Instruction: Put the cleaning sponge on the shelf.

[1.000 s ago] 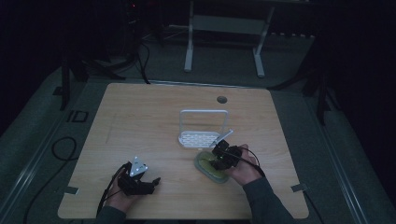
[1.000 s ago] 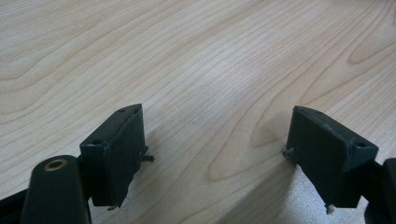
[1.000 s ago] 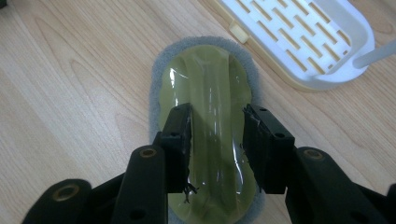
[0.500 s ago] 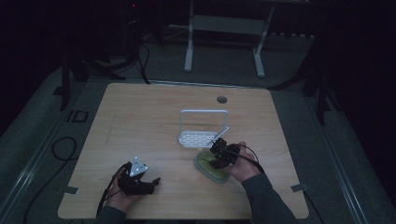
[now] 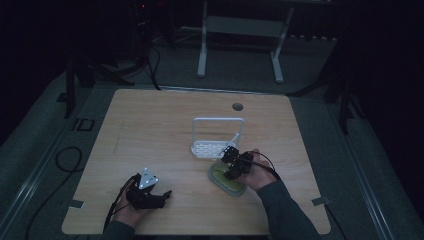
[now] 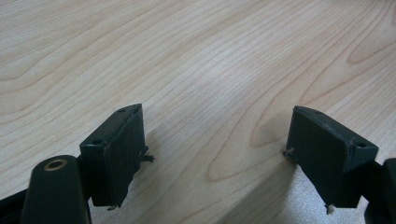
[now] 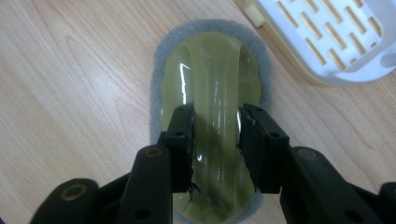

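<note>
**Grip taken on the scrubber handle, lift to come**

The right hand-held gripper (image 7: 215, 135) has its jaws clamped on either side of the raised, translucent green handle of a scrubber pad (image 7: 210, 84), whose grey sponge base lies flat on the counter (image 5: 150, 130). The scrubber sits just beside the white rack (image 5: 216, 142), on its near side, close to it but apart. In the high view the right hand-held gripper (image 5: 234, 162) is over the scrubber (image 5: 227, 180), between it and the rack.

The left hand-held gripper (image 6: 215, 154) rests well away from the rack toward the near left of the counter, jaws apart with only bare wood between them.

The grasping step looks finished. The next move likely calls for a straight lift, then a short carry over the rack's low rim, keeping the sponge level so that it clears the edge.
</note>
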The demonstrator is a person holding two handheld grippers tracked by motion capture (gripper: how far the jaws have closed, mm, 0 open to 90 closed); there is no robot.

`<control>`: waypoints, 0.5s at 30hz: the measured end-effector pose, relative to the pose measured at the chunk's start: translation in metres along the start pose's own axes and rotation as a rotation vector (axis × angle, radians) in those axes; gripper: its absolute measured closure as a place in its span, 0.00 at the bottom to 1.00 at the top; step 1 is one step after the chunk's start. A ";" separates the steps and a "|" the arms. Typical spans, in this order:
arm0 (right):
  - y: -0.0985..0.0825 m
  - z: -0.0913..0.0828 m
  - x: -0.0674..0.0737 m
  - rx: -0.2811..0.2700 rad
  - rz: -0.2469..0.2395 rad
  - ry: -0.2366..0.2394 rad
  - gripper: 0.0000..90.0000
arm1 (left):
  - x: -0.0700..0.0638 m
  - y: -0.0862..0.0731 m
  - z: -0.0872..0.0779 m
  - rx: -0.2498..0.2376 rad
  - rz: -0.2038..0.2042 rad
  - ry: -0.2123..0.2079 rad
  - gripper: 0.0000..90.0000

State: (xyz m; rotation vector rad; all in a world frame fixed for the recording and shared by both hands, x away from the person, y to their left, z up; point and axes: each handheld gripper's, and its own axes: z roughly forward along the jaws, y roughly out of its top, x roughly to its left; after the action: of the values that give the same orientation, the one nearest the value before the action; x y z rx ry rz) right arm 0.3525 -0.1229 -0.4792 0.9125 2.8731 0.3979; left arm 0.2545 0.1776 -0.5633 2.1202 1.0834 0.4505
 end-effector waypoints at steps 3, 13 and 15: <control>0.002 0.000 -0.001 0.022 -0.007 0.002 0.74 | 0.000 0.000 0.000 0.000 0.000 0.000 0.22; 0.010 0.000 -0.003 0.089 -0.031 0.027 0.78 | 0.000 0.000 0.000 0.000 0.001 0.000 0.22; 0.011 0.001 -0.003 0.104 -0.034 0.033 0.78 | 0.000 0.000 0.000 0.000 0.001 0.000 0.22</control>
State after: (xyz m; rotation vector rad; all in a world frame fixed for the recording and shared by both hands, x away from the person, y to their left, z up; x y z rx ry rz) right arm 0.3613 -0.1157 -0.4768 0.8800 2.9593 0.2644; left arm 0.2545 0.1776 -0.5632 2.1214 1.0821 0.4507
